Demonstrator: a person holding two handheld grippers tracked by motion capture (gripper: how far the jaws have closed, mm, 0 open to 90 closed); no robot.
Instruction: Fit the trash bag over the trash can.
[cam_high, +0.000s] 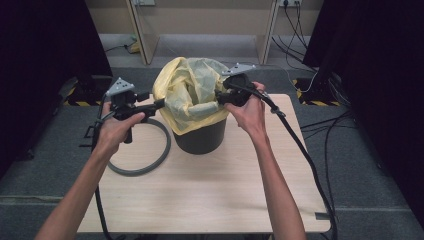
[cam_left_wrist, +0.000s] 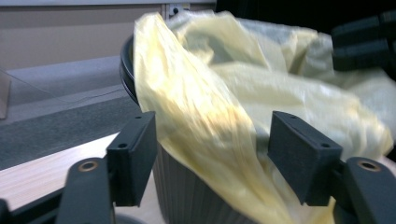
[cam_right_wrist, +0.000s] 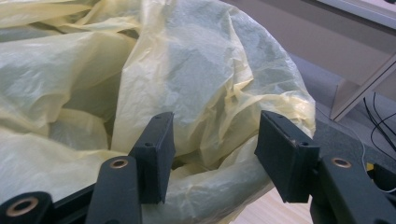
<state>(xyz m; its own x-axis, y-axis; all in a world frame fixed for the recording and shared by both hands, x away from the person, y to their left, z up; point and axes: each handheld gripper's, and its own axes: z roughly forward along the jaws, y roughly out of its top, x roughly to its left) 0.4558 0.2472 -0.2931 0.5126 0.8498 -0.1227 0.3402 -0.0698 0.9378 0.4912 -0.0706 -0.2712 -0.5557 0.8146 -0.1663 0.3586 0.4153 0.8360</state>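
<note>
Both tongs, left (cam_high: 159, 104) and right (cam_high: 220, 98), stand spread at the thin yellow plastic liner bag (cam_high: 192, 92) (pinching nothing), apparently to drape it over the dark round bin (cam_high: 200, 140).

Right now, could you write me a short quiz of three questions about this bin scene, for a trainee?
1. True or false: the yellow bag sits in the dark bin.
2. Which lies on the table left of the bin: A) a grey ring, B) a lid, C) a bottle?
3. Are the left gripper fingers open or shut?

Key: 1 true; 2 A; 3 open.
</note>
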